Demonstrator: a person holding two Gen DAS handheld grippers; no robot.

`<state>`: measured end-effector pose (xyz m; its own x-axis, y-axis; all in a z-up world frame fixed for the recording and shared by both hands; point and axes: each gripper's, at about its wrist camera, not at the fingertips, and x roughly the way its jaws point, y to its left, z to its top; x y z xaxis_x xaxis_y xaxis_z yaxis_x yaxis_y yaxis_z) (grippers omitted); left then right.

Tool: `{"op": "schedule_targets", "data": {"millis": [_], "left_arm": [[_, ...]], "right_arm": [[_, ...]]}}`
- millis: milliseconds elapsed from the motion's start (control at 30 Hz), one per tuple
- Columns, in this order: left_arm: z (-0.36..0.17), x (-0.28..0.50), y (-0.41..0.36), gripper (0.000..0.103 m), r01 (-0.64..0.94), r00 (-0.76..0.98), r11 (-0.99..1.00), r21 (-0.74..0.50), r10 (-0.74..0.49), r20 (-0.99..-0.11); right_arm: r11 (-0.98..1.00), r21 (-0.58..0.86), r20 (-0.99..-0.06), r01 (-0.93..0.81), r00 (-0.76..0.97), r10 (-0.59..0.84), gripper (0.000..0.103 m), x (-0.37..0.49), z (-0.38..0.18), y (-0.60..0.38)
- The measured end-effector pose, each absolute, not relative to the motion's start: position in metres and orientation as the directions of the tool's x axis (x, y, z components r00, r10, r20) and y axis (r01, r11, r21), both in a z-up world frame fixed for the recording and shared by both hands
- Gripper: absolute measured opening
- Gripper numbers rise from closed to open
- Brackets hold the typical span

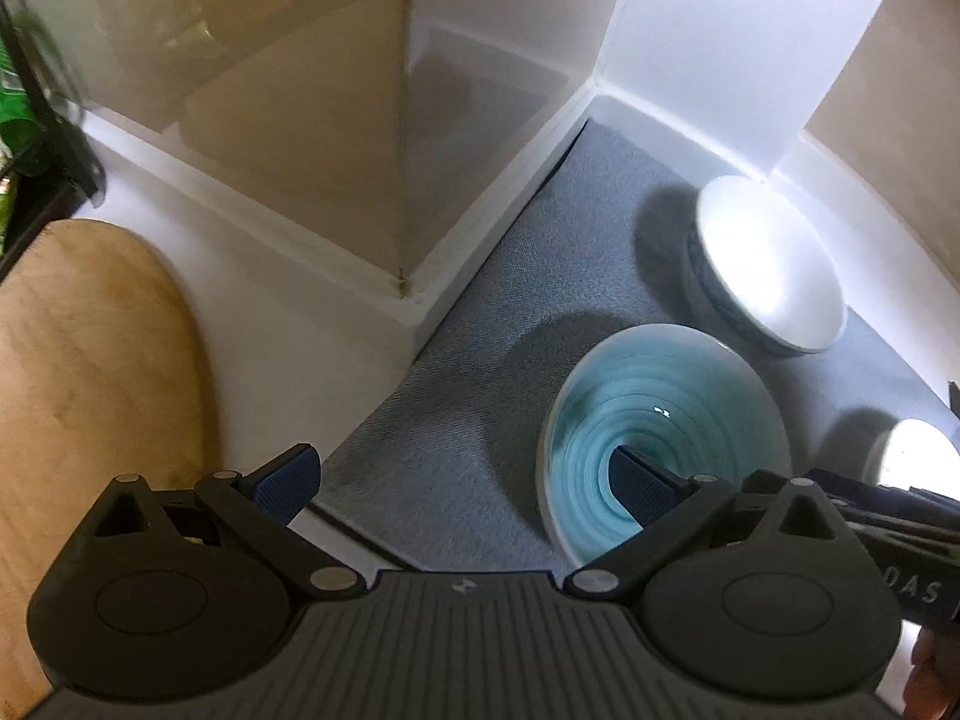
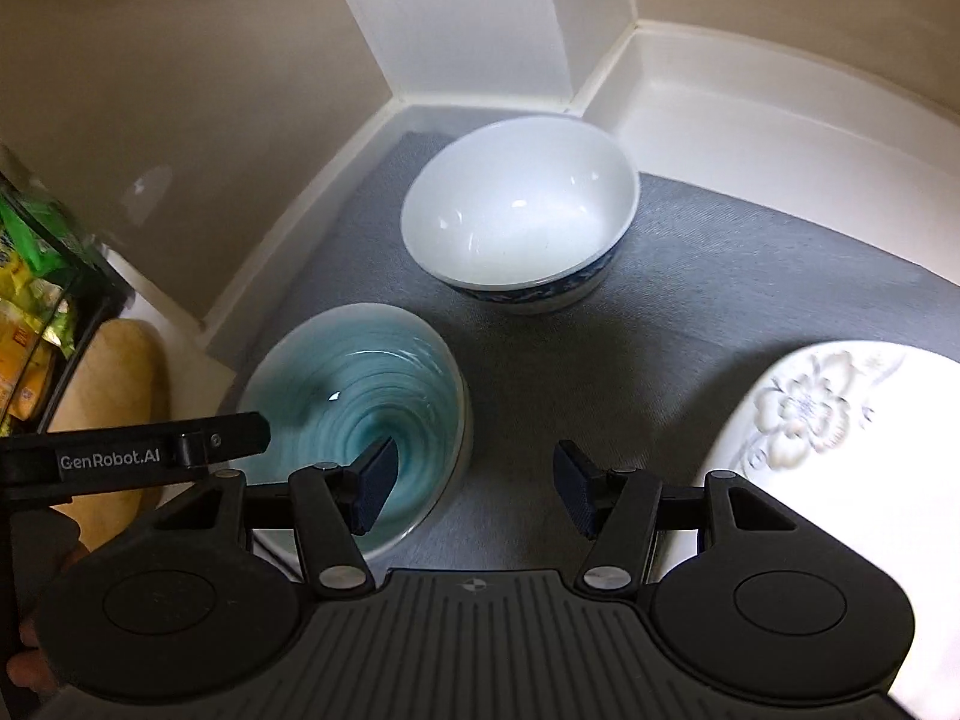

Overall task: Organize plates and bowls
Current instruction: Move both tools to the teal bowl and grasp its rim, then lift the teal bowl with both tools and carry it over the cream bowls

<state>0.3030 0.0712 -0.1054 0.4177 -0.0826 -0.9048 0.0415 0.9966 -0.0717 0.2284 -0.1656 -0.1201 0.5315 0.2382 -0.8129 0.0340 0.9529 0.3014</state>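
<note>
Grey mat [image 2: 690, 276] carries a turquoise bowl [image 2: 354, 414], white bowl [image 2: 516, 210] and flowered plate [image 2: 840, 420]; left claw [image 1: 462, 492] and right claw [image 2: 474, 492] both released, grasping nothing.

Bare grey woven mat [image 2: 540, 372] is lying open between the turquoise ribbed glazed bowl [image 2: 354, 402], the white blue-banded porcelain bowl [image 2: 516, 210] and the white flower-embossed plate [image 2: 840, 420]; white cabinet walls [image 2: 480, 18] are closing the back.
</note>
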Motion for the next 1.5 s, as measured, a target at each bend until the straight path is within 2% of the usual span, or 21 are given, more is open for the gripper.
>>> {"op": "schedule_targets", "data": {"millis": [100,367,400,433,467,500,533,567,633,867,1500], "left_arm": [[-0.114,0.311,0.064,0.1,0.049,0.404,0.996,-0.069,-0.082,-0.911],[-0.132,0.323,0.055,0.075,0.07,0.358,0.995,-0.072,-0.093,-0.929],[-0.132,0.324,0.054,0.073,0.079,0.361,0.994,-0.07,-0.094,-0.928],[-0.131,0.324,0.052,0.063,0.094,0.367,0.993,-0.077,-0.107,-0.924],[-0.13,0.324,0.052,0.045,0.104,0.37,0.99,-0.097,-0.129,-0.92],[-0.127,0.324,0.05,0.036,0.107,0.369,0.987,-0.12,-0.152,-0.917],[-0.126,0.324,0.049,0.019,0.109,0.368,0.985,-0.137,-0.168,-0.915],[-0.123,0.323,0.047,0.014,0.116,0.367,0.983,-0.141,-0.175,-0.914],[-0.123,0.321,0.045,0.014,0.127,0.373,0.984,-0.127,-0.166,-0.913],[-0.121,0.317,0.054,0.012,0.126,0.356,0.972,-0.196,-0.229,-0.906],[-0.06,0.256,0.053,0.012,0.212,0.424,0.953,-0.218,-0.291,-0.858]], "right_arm": [[0.952,0.304,-0.825,0.035,0.51,0.244,0.059,0.24,-0.13,-0.164],[0.952,0.304,-0.839,0.033,0.482,0.251,0.058,0.253,-0.144,-0.162],[0.953,0.3,-0.839,0.03,0.484,0.249,0.051,0.255,-0.144,-0.162],[0.956,0.291,-0.84,0.025,0.486,0.243,0.033,0.255,-0.144,-0.161],[0.959,0.282,-0.841,0.019,0.485,0.238,0.03,0.255,-0.143,-0.16],[0.956,0.293,-0.836,0.003,0.485,0.255,0.02,0.255,-0.142,-0.159],[0.954,0.3,-0.833,-0.006,0.486,0.265,0.011,0.257,-0.141,-0.156],[0.957,0.289,-0.832,-0.018,0.489,0.261,0.011,0.255,-0.139,-0.151],[0.971,0.239,-0.84,-0.03,0.496,0.222,0.01,0.254,-0.137,-0.144],[0.966,0.257,-0.838,-0.012,0.495,0.229,0.009,0.254,-0.132,-0.147],[0.966,0.254,-0.782,-0.054,0.577,0.237,0.009,0.193,-0.077,-0.161]]}}
